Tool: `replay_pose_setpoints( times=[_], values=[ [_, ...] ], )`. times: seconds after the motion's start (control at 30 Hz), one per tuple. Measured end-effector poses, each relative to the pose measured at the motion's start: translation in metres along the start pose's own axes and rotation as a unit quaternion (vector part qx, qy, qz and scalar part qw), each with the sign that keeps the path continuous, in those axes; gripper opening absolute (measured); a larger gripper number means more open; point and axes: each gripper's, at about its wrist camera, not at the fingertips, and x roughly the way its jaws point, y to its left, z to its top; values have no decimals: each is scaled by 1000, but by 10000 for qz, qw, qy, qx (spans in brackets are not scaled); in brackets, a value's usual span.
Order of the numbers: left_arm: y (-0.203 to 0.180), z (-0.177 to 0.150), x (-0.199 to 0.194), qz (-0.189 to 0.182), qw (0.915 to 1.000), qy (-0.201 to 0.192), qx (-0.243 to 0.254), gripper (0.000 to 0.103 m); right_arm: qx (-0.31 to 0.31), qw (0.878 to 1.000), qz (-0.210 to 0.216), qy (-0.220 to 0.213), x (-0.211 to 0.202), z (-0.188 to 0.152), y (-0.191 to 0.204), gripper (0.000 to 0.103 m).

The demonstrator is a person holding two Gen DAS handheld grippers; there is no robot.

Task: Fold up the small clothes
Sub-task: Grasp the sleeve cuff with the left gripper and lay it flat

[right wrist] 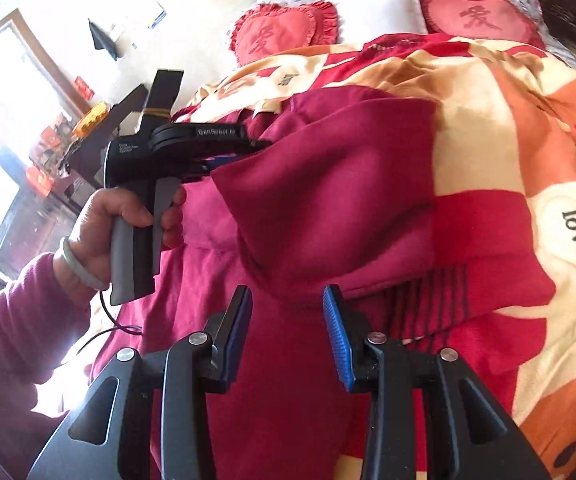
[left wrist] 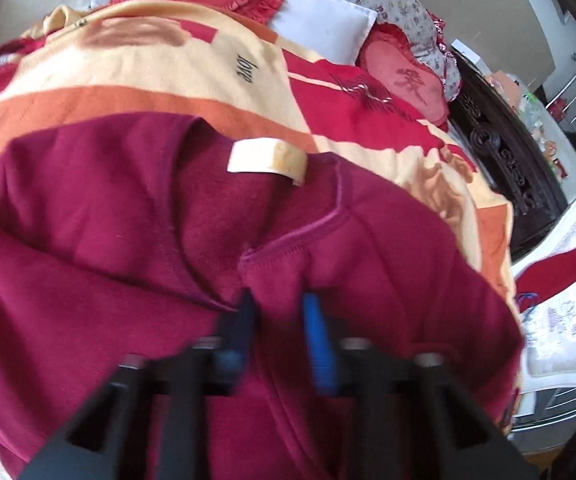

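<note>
**Left gripper pinches the maroon garment on the bed**

A maroon garment point(left wrist: 100, 240) lies spread on a blanket point(left wrist: 136, 76) with cream, orange and red patches, which covers a bed. A cream label point(left wrist: 266, 158) shows at the inside of its neckline, at the far end of the garment.

The left gripper point(left wrist: 278, 300) has its 2 fingers drawn close together, and a fold of the maroon cloth next to the stitched neckline edge is clamped between the blue pads point(left wrist: 318, 344). In the right wrist view a hand point(right wrist: 116, 220) with a pale bangle holds this gripper by the handle, at the left side of the garment.

The right gripper point(right wrist: 288, 300) stands with its jaws apart above the near part of the garment. The cloth lies under and between the fingers, but the pads do not press on it.

At the head of the bed are 2 red heart-shaped cushions point(right wrist: 284, 32) and a white pillow point(right wrist: 380, 8).
</note>
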Motion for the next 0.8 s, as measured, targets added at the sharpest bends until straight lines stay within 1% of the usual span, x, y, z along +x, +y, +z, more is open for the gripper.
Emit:
replay_pose_setpoints(
  times=[0.07,0.1,0.2,0.23,0.27,0.3,0.37,0.4,0.43,0.47,0.53,0.6,0.67,0.73,0.77,0.8],
  values=[
    [2,1,-23,-205,9993,-265,-149,11,74,9999,-26,-85,-8,1,-4,20],
    [2,1,-35,-238,9988,-389,-152,11,100,9999,-29,-127,-11,2,-6,20],
    [13,-2,-89,-442,9947,-911,-196,10,157,9995,-29,-267,-17,4,-8,20],
    [22,-4,-110,-463,9920,-1148,-239,10,173,9993,-72,-321,-18,6,-9,20],
    [33,-8,-129,-399,9893,-1373,-284,10,189,9991,-106,-358,-19,7,-11,21],
    [39,-11,-140,-321,9877,-1494,-322,10,206,9990,-139,-377,-19,9,-12,22],
    [66,-21,-155,-3,9845,-1692,-465,10,238,9986,-246,-399,-17,12,-13,25],
    [75,-25,-155,118,9843,-1682,-525,10,241,9985,-289,-403,-16,13,-15,27],
    [89,-31,-151,249,9850,-1588,-630,10,251,9982,-378,-393,-14,14,-16,29],
    [103,-36,-142,369,9862,-1410,-786,10,284,9977,-493,-357,-10,16,-18,29],
    [123,-46,-125,427,9867,-1122,-1097,10,391,9965,-692,-261,-1,21,-24,29],
    [133,-53,-113,438,9865,-961,-1253,10,495,9954,-809,-151,8,26,-31,30],
    [132,-61,-113,457,9871,-999,-1161,10,563,9938,-961,13,19,31,-37,34],
    [125,-67,-113,521,9886,-1046,-954,10,722,9922,-1013,94,29,35,-45,34],
    [121,-67,-115,553,9890,-1080,-852,10,775,9925,-936,124,34,36,-48,33],
    [119,-67,-116,547,9894,-1097,-781,10,754,9928,-916,150,37,37,-49,20]
  ],
)
